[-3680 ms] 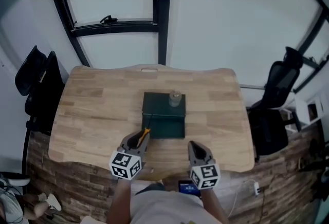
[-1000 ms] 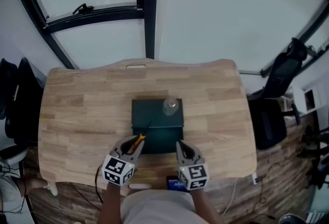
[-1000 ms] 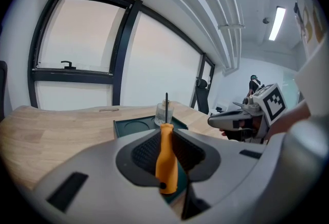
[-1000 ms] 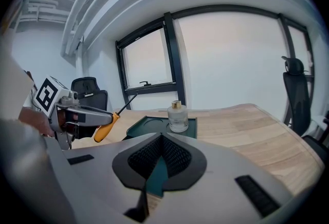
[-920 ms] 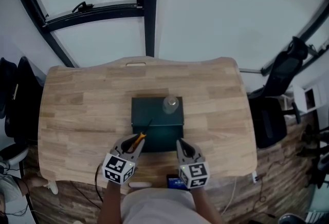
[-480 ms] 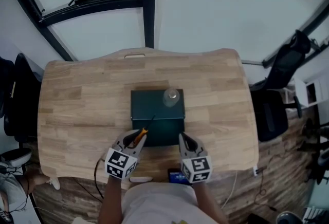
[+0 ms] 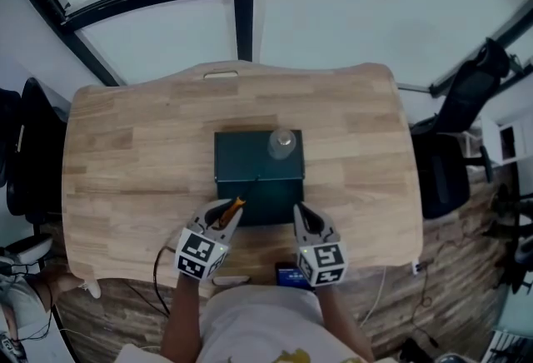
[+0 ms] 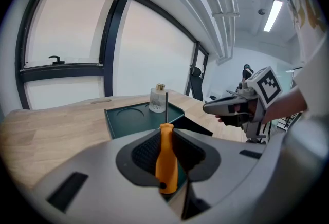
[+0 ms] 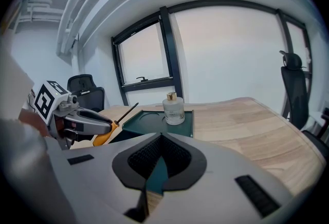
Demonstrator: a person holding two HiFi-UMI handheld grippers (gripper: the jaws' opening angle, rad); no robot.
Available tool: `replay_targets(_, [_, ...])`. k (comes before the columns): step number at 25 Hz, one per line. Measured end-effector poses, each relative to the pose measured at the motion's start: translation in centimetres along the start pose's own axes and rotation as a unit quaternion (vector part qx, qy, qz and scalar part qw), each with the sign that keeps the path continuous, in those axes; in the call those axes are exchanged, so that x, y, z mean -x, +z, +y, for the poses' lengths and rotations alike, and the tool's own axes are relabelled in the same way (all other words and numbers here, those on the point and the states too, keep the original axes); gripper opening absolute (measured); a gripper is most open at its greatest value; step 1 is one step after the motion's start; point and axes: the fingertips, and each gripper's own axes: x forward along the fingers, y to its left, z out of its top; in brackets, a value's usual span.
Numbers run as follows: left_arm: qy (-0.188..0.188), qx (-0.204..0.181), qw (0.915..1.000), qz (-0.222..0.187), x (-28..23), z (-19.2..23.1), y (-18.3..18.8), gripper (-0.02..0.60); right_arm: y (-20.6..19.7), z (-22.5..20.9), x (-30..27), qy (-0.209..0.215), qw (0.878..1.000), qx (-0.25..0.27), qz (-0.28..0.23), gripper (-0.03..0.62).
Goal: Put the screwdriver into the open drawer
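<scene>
Wooden table (image 7: 125, 153), centre: our left gripper (image 8: 167, 151) clamped the stiff, seemingly light screwdriver (image 8: 166, 164) by its handle; our right gripper (image 9: 160, 159) was closed, empty.

The worktop (image 7: 125, 153) is a broad slab of pale wood, made of long planks laid side by side, with rounded corners and a gently wavy far edge. A narrow slot (image 7: 220, 74) is cut through it just inside that far edge, near the middle. One thing stands directly on it: a dark green box (image 7: 237, 155), set about midway between the left and right sides and nearer the front edge than the back. The box's drawer (image 7: 275, 201) is pulled out toward the front edge.
</scene>
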Motion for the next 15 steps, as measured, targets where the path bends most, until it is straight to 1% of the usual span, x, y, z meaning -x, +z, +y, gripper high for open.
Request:
replay_targets(4, [-0.002,-0.002,0.9999,0.01,-0.2,-0.1,-0.6,0.074,-0.1,0.1,0.1,0.004,1.0,0.001,0.003,-0.003])
replay_targets(6, [-0.001,-0.006,0.9998,0.017,-0.2,-0.1,-0.7,0.074,-0.2,-0.2,0.1,0.003,1.0,0.006,-0.002,-0.003])
replay_targets(12, [-0.006,-0.021,0.9994,0.028,-0.7,-0.2,-1.0,0.074,-0.1,-0.3,0.1,0.0,1.0,-0.004,0.009,-0.003])
replay_targets(15, [-0.009,-0.027,0.9989,0.036,-1.0,-0.4,-1.3,0.074,-0.5,-0.5,0.0,0.0,1.0,0.002,0.01,-0.003])
